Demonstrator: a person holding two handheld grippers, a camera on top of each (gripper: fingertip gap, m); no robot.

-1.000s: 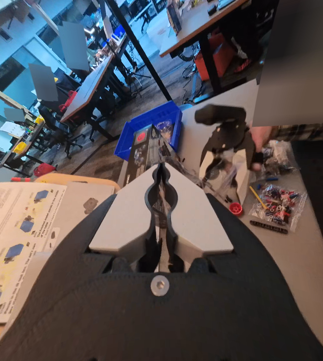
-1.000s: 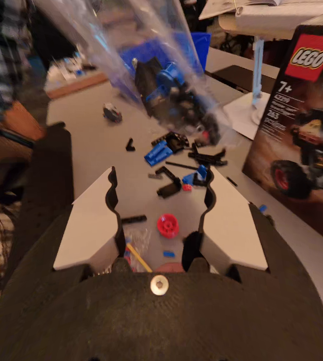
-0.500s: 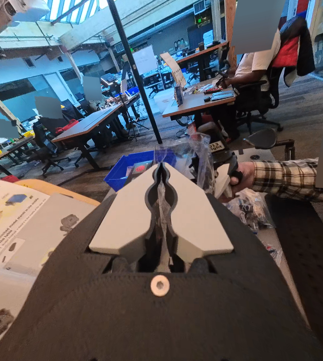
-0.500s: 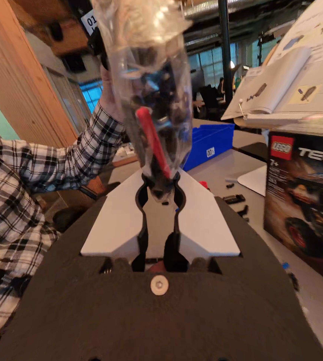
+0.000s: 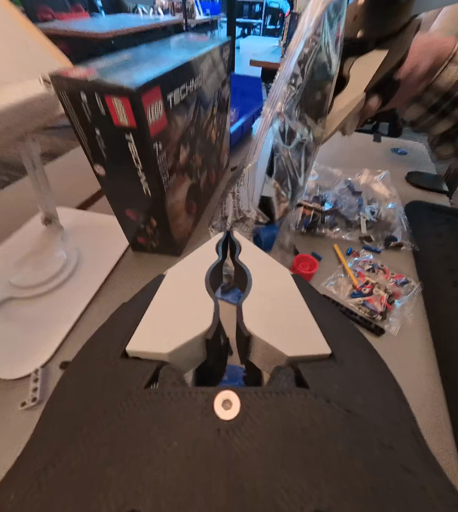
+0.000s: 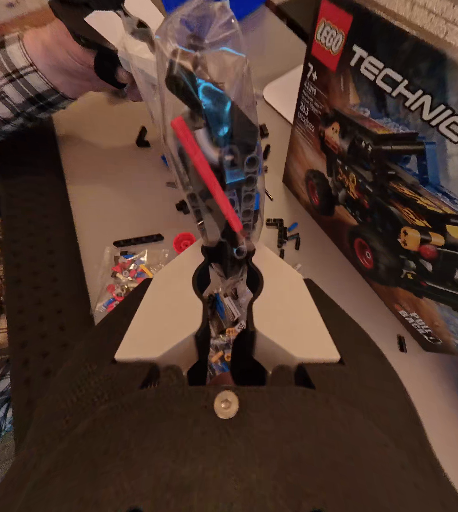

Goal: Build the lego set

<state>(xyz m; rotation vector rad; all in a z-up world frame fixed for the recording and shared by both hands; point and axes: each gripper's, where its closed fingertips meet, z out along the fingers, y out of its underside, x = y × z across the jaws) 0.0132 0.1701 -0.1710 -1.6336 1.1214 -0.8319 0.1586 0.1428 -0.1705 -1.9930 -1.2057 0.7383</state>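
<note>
Clear plastic bag (image 6: 211, 155) of black, grey and blue Technic parts with a long red axle (image 6: 205, 174), stretched taut above the table, pinched at both ends. Lego box (image 6: 388, 177) stands upright just beside. Small parts bag (image 6: 128, 274), red wheel hub (image 6: 184, 242) and black beam (image 6: 138, 240) lie flat on the table.

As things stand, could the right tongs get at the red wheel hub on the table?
Probably not yet: the right tongs are shut on the clear parts bag, which hangs before the red wheel hub; the left tongs also grip it.
</note>
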